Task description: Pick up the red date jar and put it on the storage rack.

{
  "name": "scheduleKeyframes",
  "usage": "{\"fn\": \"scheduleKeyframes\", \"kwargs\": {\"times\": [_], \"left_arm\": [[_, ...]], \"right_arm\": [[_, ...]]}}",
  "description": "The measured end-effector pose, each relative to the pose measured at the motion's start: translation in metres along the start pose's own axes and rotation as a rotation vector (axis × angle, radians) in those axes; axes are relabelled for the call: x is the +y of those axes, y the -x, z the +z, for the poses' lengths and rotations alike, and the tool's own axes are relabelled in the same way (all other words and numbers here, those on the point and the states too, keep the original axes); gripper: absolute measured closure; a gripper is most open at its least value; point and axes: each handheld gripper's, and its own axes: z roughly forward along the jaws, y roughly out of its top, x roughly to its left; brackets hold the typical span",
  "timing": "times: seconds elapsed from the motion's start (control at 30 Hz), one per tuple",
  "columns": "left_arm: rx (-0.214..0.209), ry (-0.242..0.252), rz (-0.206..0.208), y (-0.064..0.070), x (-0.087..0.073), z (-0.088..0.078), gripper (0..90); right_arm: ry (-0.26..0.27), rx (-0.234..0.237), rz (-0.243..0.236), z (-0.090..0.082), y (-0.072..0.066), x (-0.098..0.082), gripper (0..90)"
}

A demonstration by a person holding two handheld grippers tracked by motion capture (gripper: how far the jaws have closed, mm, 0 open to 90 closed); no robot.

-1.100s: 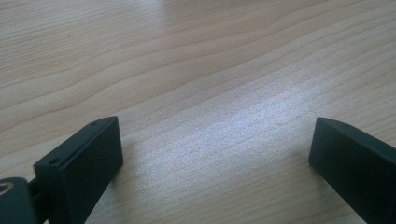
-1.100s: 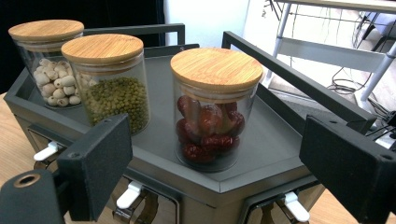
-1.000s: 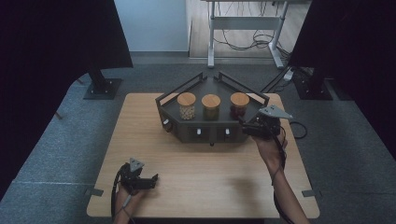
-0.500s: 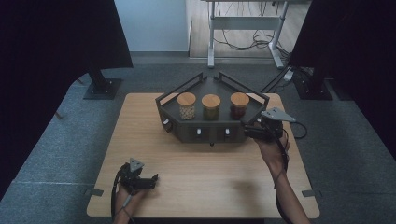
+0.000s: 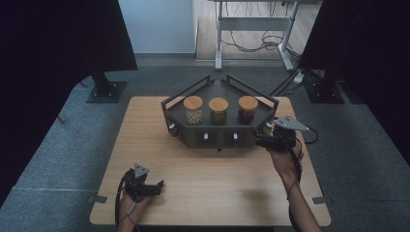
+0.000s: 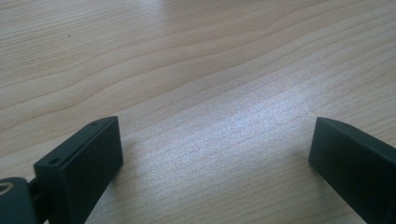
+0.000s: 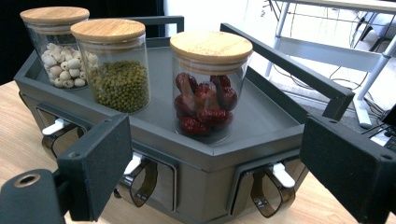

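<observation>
A dark grey rack (image 5: 218, 137) (image 7: 224, 154) stands at the back middle of the wooden table (image 5: 212, 183). Three glass jars with wooden lids stand on it: white seeds (image 5: 193, 109) (image 7: 58, 51), green beans (image 5: 218, 111) (image 7: 114, 65) and red dates (image 5: 247, 109) (image 7: 208, 88). My right gripper (image 5: 263, 141) (image 7: 215, 163) hovers open by the rack's right front corner, its jaws either side of that corner below the dates jar, nothing between the pads. My left gripper (image 5: 157, 186) (image 6: 212, 158) rests open at the table's front left, over bare wood.
Small dispenser drawers with white levers (image 7: 280, 175) line the rack's front faces. The rack's raised rails (image 7: 289, 65) frame its back. Cables and a metal table frame (image 5: 251, 34) lie on the floor beyond. Dark curtains stand at both sides.
The right gripper has shifted slightly near the rack's right corner. The left gripper has stayed put.
</observation>
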Motion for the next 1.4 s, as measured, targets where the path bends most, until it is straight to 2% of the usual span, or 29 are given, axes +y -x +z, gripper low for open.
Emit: {"fn": "scheduleKeyframes", "kwargs": {"times": [1.0,1.4], "left_arm": [[0.0,0.003,-0.001,0.0,0.0,0.0,2.8],[0.0,0.001,0.0,0.0,0.0,0.0,2.8]], "right_arm": [[-0.019,0.01,-0.012,-0.023,-0.003,-0.027,9.6],[-0.05,0.001,-0.003,-0.03,0.0,-0.048,9.9]]}}
